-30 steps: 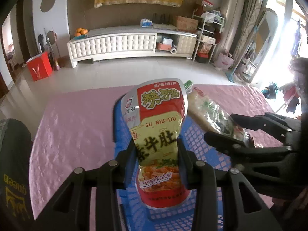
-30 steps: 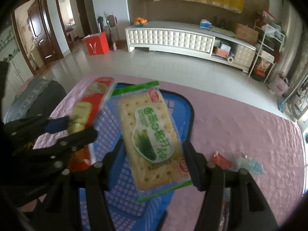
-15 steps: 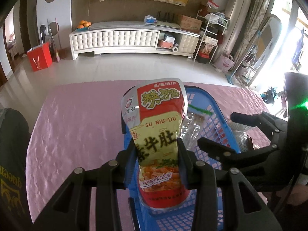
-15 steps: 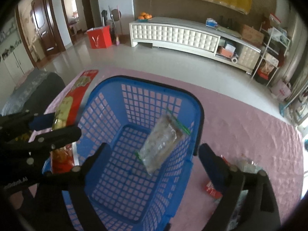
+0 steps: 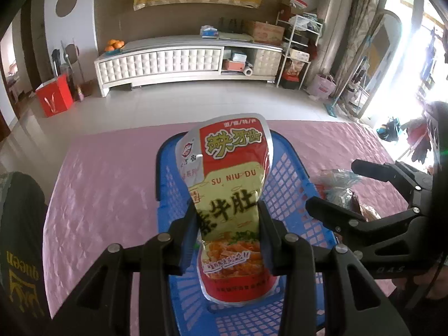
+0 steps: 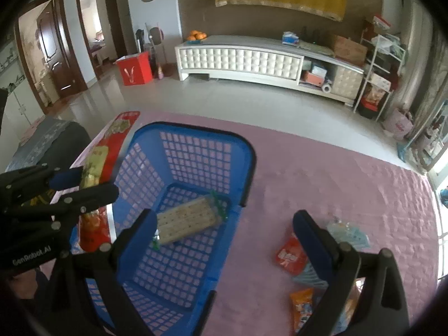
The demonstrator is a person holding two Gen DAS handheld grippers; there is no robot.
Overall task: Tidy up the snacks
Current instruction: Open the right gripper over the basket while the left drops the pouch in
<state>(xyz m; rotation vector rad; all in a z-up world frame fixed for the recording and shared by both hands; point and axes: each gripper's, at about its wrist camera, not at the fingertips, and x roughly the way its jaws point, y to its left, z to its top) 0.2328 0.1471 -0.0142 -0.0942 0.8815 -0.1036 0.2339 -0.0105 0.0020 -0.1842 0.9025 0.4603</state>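
My left gripper [image 5: 227, 218] is shut on a red and yellow snack pouch [image 5: 232, 184] and holds it upright above the blue basket [image 5: 291, 168]. In the right wrist view the pouch [image 6: 106, 151] hangs over the basket's left rim [image 6: 140, 137]. A cracker packet [image 6: 187, 221] lies flat on the basket floor. My right gripper [image 6: 224, 224] is open and empty, over the basket's right side. It also shows at the right of the left wrist view [image 5: 333, 187].
The basket stands on a table with a pink cloth [image 6: 322, 173]. Loose snack packets lie on the cloth right of the basket: a red one [image 6: 289, 254], an orange one [image 6: 302, 308] and a clear bluish one [image 6: 350, 235]. A dark chair back [image 5: 19, 224] is at the left.
My right gripper opened and let the cracker packet drop into the basket, where it now lies flat. The gripper drew back to the right. The left gripper keeps the pouch over the basket.
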